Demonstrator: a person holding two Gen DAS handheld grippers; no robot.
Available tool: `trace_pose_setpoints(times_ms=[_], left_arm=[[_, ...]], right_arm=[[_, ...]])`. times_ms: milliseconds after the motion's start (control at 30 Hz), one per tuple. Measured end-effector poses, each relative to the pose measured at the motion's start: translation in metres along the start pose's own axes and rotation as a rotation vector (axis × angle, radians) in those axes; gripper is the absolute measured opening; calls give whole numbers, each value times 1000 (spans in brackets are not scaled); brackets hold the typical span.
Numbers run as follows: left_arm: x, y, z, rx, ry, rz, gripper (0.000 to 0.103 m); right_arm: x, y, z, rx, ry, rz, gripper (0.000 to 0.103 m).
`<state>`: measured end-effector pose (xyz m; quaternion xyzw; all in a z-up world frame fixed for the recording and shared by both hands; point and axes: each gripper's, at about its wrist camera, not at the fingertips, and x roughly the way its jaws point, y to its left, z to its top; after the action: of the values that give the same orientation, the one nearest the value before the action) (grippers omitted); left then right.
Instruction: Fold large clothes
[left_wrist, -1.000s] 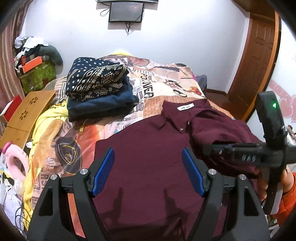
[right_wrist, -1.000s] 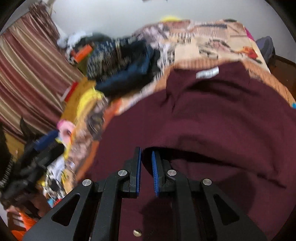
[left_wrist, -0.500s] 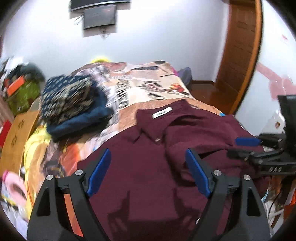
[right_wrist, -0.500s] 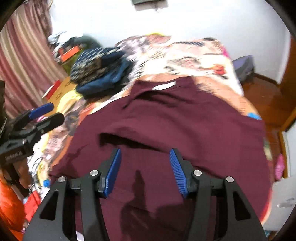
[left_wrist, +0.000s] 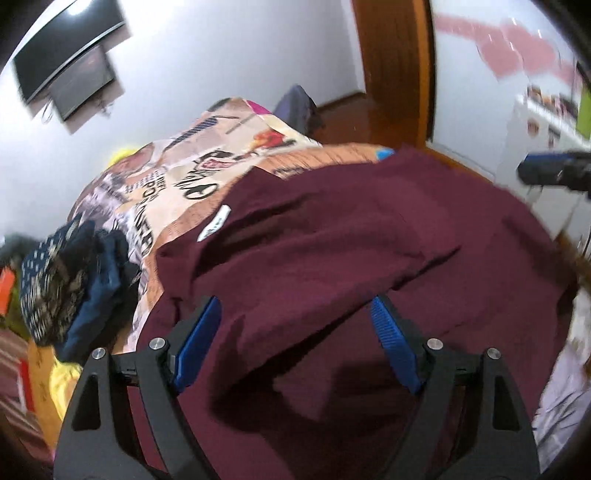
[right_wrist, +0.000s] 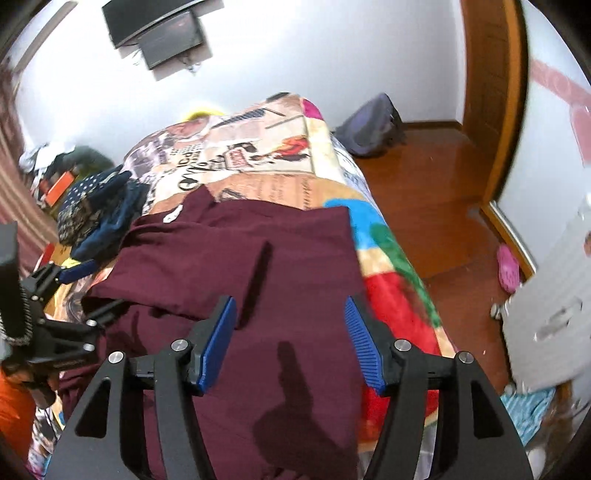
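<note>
A maroon shirt (right_wrist: 280, 280) lies spread on a bed (right_wrist: 258, 155), its collar toward 11 o'clock. The left hand-held gripper (left_wrist: 295, 332) hovers over it, jaws wide apart and empty. The right hand-held gripper (right_wrist: 291, 339) hovers too, jaws opening, nothing gripped. 1 stack of folded clothes (right_wrist: 96, 206) sits at 10 o'clock.

Printed bedspread (right_wrist: 258, 155) bears maroon shirt (right_wrist: 280, 295), folded clothes (right_wrist: 99, 214).

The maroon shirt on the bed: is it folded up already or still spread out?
Partly folded. The maroon shirt has one side flap laid over its middle, but the body still stretches long across the bed, unfolded further.
</note>
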<state>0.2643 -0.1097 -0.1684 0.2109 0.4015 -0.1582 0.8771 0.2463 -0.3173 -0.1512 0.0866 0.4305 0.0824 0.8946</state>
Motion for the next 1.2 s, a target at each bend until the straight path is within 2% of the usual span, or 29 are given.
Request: trace_pose_setpoints(times_ms=[167, 267, 367, 467, 500, 533, 567, 600, 633, 733, 900, 1067, 1200], left_arm=[[25, -26, 8, 111, 22, 12, 83], [31, -30, 16, 120, 6, -4, 83], [38, -29, 25, 100, 10, -27, 82], [46, -29, 32, 78, 25, -94, 53], [47, -29, 35, 73, 30, -110, 38], [49, -30, 37, 70, 35, -113, 28], [51, -28, 38, 59, 33, -104, 23], [51, -25, 40, 43, 31, -106, 15], [50, -18, 41, 7, 30, -116, 12], [36, 5, 44, -120, -5, -156, 9], [-9, 49, 42, -284, -118, -157, 7], [-54, 101, 24, -423, -208, -106, 5], [-79, 144, -6, -527, -240, -17, 4]], right_arm=[[15, -5, -9, 13, 47, 8, 57], [21, -10, -17, 4, 71, 2, 57], [21, -11, -18, -3, 56, -2, 57], [21, -13, -16, 11, 52, 8, 58], [21, -14, -15, 16, 52, 10, 58], [21, -14, -14, 21, 52, 11, 58], [21, -14, -14, 22, 52, 12, 59], [21, -15, -13, 23, 52, 12, 58], [21, -15, -13, 25, 52, 13, 59], [20, -14, -14, 24, 51, 11, 59], [22, -11, -11, 16, 55, 4, 59], [23, -2, -4, 13, 47, 33, 59], [27, 7, 1, 5, 38, 49, 58]])
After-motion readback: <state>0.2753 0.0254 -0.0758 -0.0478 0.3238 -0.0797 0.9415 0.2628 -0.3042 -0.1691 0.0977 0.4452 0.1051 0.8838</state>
